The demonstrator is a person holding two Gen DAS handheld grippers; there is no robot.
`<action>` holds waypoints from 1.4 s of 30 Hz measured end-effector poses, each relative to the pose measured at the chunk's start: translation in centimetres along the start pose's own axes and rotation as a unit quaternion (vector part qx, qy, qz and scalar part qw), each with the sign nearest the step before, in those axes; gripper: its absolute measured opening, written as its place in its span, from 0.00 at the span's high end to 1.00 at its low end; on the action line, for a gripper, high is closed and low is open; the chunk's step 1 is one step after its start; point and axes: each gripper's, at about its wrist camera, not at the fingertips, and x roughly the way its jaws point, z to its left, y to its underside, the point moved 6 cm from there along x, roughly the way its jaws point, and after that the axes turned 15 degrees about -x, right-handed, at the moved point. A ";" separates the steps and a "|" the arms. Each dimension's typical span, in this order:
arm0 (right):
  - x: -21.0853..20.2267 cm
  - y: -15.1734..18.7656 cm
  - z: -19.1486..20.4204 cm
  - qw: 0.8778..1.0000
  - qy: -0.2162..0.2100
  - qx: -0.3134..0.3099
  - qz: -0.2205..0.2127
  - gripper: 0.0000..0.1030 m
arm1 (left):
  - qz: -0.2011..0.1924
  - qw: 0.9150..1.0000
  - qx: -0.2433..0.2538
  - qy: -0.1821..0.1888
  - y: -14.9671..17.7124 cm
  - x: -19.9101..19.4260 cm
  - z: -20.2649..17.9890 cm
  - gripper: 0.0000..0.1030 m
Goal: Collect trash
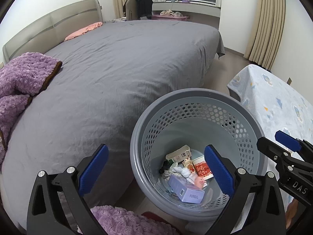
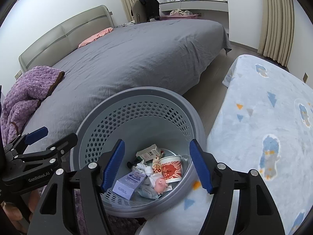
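Bedroom floor beside a grey bed (image 1: 121, 74). Both grippers hang above a perforated grey bin (image 1: 197, 101), angled down into it. The left gripper (image 1: 156, 173) has jaws spread wide, holding nothing; the right gripper (image 2: 157, 170) is also parted and empty. Trash lies at the bin's bottom, directly below and between the two: a purple box (image 2: 129, 184), red cup (image 2: 172, 168), carton (image 2: 148, 152) and pink pig toy (image 2: 160, 184). Neither hand looks clearly nearer.

"GenRobot.AI" – left gripper (image 2: 37, 135); "YEAR" – red cup (image 2: 172, 168).
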 end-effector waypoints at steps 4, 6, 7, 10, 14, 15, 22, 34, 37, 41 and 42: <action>-0.2 0.0 0.0 1.000 0.000 0.003 -0.001 0.35 | 0.001 1.000 0.000 -0.006 0.0 -0.1 0.0 0.06; -0.2 0.0 -0.1 1.000 0.000 0.003 -0.001 0.35 | 0.002 1.000 -0.001 -0.008 0.0 -0.1 0.0 0.06; -0.2 0.0 -0.1 1.000 0.001 0.003 -0.001 0.35 | 0.002 1.000 -0.001 -0.008 0.0 -0.2 0.0 0.06; -0.3 0.0 -0.1 1.000 0.002 0.006 -0.001 0.34 | 0.002 1.000 0.000 -0.010 0.1 -0.3 -0.2 0.06; -0.5 0.0 -0.3 1.000 0.002 0.008 -0.002 0.34 | 0.001 1.000 0.001 -0.010 0.1 -0.4 -0.2 0.06; -0.5 0.0 -0.3 1.000 0.002 0.009 -0.002 0.34 | 0.001 1.000 0.000 -0.010 0.1 -0.4 -0.2 0.06; -0.6 0.0 -0.4 1.000 0.002 0.012 -0.003 0.34 | 0.000 1.000 -0.001 -0.012 0.1 -0.6 -0.2 0.06; -0.7 0.0 -0.4 1.000 0.004 0.011 -0.005 0.34 | -0.004 1.000 -0.003 -0.017 0.0 -0.9 -0.2 0.06; -0.7 0.0 -0.4 1.000 0.005 0.010 -0.005 0.34 | -0.002 1.000 -0.004 -0.017 0.0 -0.9 -0.2 0.06; -0.7 0.0 -0.4 1.000 0.004 0.010 -0.005 0.34 | -0.002 1.000 -0.004 -0.017 0.0 -0.9 -0.1 0.06; -0.7 0.0 -0.4 1.000 0.004 0.010 -0.005 0.34 | -0.001 1.000 -0.005 -0.017 0.0 -0.9 -0.1 0.06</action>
